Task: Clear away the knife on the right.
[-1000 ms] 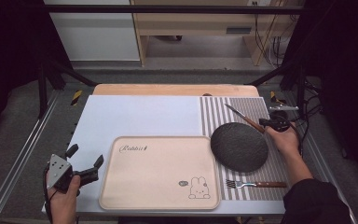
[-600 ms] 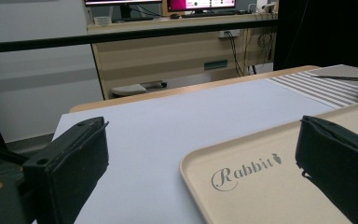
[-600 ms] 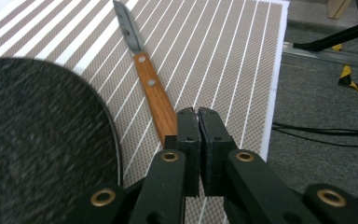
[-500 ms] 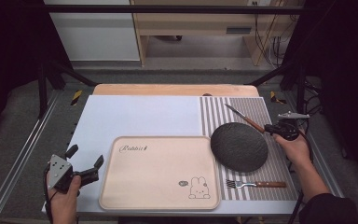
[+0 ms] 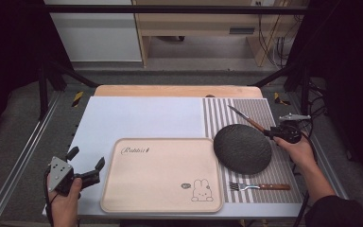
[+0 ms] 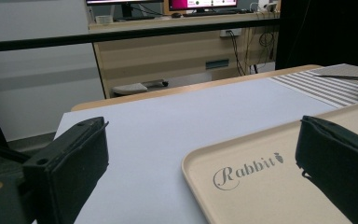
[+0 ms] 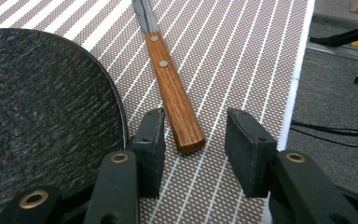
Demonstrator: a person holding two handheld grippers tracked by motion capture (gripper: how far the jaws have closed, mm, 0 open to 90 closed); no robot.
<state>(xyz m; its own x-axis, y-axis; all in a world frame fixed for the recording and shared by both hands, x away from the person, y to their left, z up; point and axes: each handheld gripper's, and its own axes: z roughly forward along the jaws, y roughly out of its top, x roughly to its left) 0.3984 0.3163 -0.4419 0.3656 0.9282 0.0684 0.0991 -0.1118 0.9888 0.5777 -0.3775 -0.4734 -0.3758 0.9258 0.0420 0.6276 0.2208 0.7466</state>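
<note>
In the lower left of the high view, the left gripper [image 5: 86, 166] hovers with jaws spread wide and empty beside the beige tray [image 5: 123, 198]. At middle right, the right gripper [image 5: 270, 134] has just been opening; the knife [image 7: 173, 102] lies released on the striped placemat [image 5: 283, 165], its handle end between the parted pads, beside the dark plate [image 5: 242, 148]. One second ago the hand sat nearer the plate, so the knife looks placed.

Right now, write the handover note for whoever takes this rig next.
Right gripper: jaws have just been opening, apart around the knife handle's end, no grip.
Left gripper: open, holding nothing, beside the tray.
Knife lies on the striped mat behind the dark plate; fork lies in front.
Done: knife set down.
Left: cannot tell.
</note>
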